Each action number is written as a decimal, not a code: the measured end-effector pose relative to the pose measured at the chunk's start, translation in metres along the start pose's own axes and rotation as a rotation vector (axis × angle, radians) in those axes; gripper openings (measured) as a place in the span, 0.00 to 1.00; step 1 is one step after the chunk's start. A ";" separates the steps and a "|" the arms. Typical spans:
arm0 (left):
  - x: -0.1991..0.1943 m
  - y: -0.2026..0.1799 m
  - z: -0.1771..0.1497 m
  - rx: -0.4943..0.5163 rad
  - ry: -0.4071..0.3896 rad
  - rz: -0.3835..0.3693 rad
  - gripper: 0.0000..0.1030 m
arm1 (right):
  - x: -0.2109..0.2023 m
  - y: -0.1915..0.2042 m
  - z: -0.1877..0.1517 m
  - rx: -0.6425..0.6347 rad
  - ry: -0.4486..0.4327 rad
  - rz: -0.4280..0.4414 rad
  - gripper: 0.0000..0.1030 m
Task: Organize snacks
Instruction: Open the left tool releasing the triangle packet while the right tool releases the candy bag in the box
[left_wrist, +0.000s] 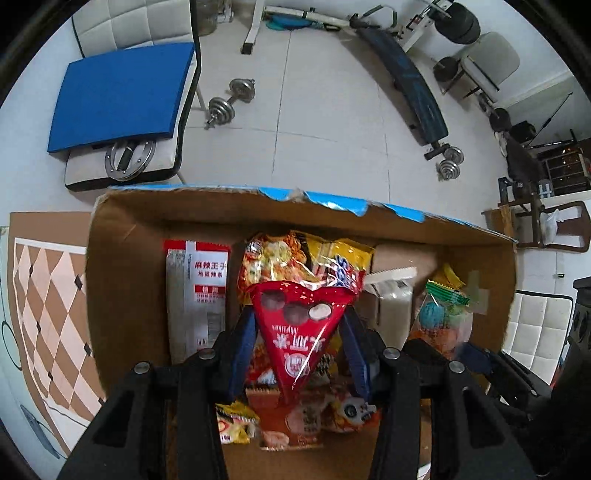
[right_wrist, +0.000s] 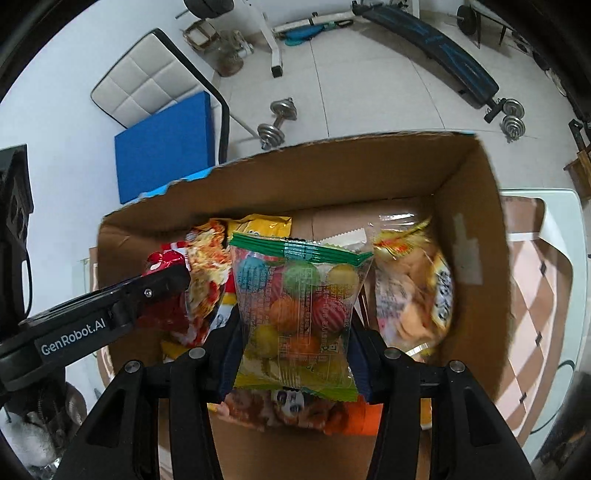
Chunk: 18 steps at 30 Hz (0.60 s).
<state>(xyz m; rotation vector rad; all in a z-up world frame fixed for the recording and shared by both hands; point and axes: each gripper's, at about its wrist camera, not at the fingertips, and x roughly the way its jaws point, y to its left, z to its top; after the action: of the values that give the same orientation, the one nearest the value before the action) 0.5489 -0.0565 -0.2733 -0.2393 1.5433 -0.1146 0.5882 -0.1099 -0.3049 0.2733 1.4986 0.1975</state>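
A brown cardboard box (left_wrist: 122, 266) holds several snack packs. My left gripper (left_wrist: 297, 354) is shut on a red triangular snack bag (left_wrist: 299, 328) and holds it over the box's middle. My right gripper (right_wrist: 295, 343) is shut on a clear green-topped bag of coloured candy balls (right_wrist: 297, 306) and holds it over the box (right_wrist: 469, 229). The left gripper (right_wrist: 162, 291) with its red bag shows at the left of the right wrist view. The candy bag (left_wrist: 441, 317) shows at the right of the left wrist view.
Inside the box lie a white and red packet (left_wrist: 197, 291), a yellow and orange noodle pack (left_wrist: 288, 258), a chips bag (right_wrist: 417, 284) and an orange pack (right_wrist: 295, 410). A checkered mat (left_wrist: 44, 314) lies under the box. Dumbbells (left_wrist: 231, 99) and a blue-cushioned chair (left_wrist: 122, 96) stand on the floor beyond.
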 end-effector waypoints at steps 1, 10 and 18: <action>0.004 0.001 0.002 0.003 0.007 0.004 0.41 | 0.004 -0.002 0.000 0.001 0.005 -0.005 0.51; 0.004 0.002 0.002 -0.005 0.041 0.002 0.43 | 0.024 -0.004 0.010 0.010 0.046 -0.030 0.67; -0.017 -0.002 -0.008 0.023 -0.021 0.032 0.84 | 0.004 -0.003 0.007 -0.017 0.011 -0.091 0.86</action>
<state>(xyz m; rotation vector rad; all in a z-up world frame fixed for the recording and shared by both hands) 0.5402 -0.0552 -0.2568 -0.1970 1.5234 -0.1040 0.5957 -0.1125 -0.3090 0.1904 1.5164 0.1395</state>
